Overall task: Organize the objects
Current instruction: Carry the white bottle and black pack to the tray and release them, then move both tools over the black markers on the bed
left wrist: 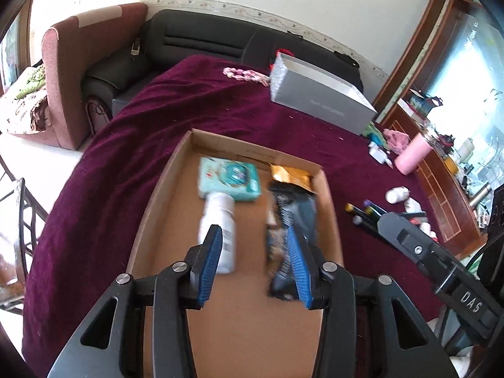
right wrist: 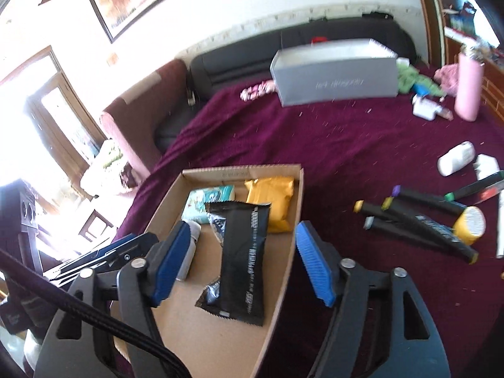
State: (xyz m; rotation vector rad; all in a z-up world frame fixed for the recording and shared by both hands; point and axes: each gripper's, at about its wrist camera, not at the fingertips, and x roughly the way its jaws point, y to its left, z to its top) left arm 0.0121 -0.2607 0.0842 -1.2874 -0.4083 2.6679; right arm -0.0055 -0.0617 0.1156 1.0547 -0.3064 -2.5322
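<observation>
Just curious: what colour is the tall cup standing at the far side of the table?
Pale pink; the tall cup shows best in the right wrist view.

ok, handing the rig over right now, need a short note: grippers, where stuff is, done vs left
Left hand-held gripper: open, empty, above the cardboard tray.
Right hand-held gripper: open, empty, above the black packet.
Done, in tray: white bottle, teal pack, yellow packet, black packet.
Left on the maroon cloth: markers, yellow-capped item, second white bottle, small bits near the pink tumbler. Grey box stands at the back.
</observation>
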